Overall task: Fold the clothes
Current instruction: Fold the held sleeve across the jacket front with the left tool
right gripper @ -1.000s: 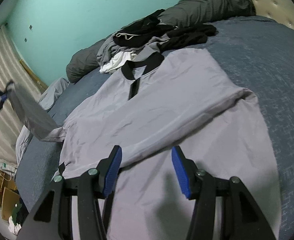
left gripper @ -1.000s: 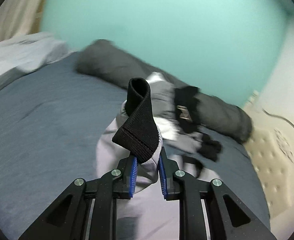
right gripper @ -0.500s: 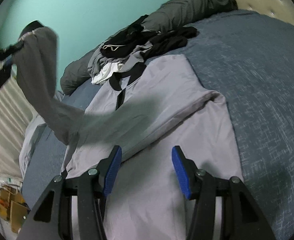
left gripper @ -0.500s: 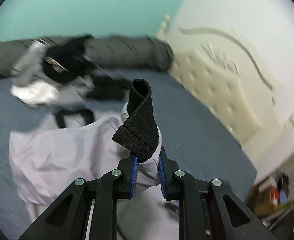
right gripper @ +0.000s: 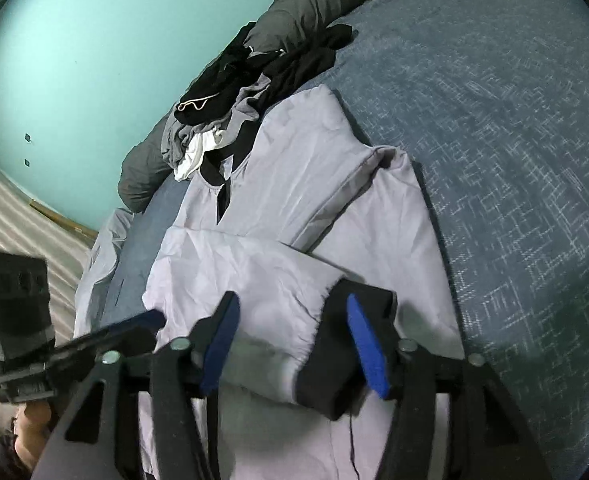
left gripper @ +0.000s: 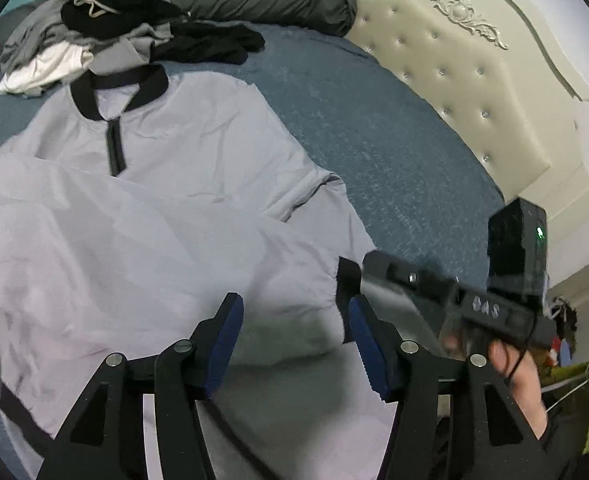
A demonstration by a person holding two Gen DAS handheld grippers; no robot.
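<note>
A lilac shirt (left gripper: 182, 152) with a black collar (left gripper: 90, 96) lies flat on the blue bed (left gripper: 374, 140). One sleeve (left gripper: 154, 264) is folded across its front, its black cuff (left gripper: 347, 276) resting near the shirt's right edge. My left gripper (left gripper: 294, 320) hovers low over the sleeve end. Its jaws are opening, with cloth lying under them and nothing pressed. My right gripper (right gripper: 294, 332) stands over the same cuff (right gripper: 334, 376). Its jaws are opening too; the cuff lies between the pads, not pinched. A left fingertip (right gripper: 150, 318) shows beside it.
A heap of black, grey and white clothes (left gripper: 114, 20) lies beyond the collar, against a rolled grey duvet (left gripper: 262, 0). A cream tufted headboard (left gripper: 474, 80) bounds the bed on the right. A hand (left gripper: 510, 364) holds the right tool close by.
The left gripper swung the sleeve across the shirt and down, then let go of the black cuff as its jaws spread. The right gripper shifted slightly over the cuff.
</note>
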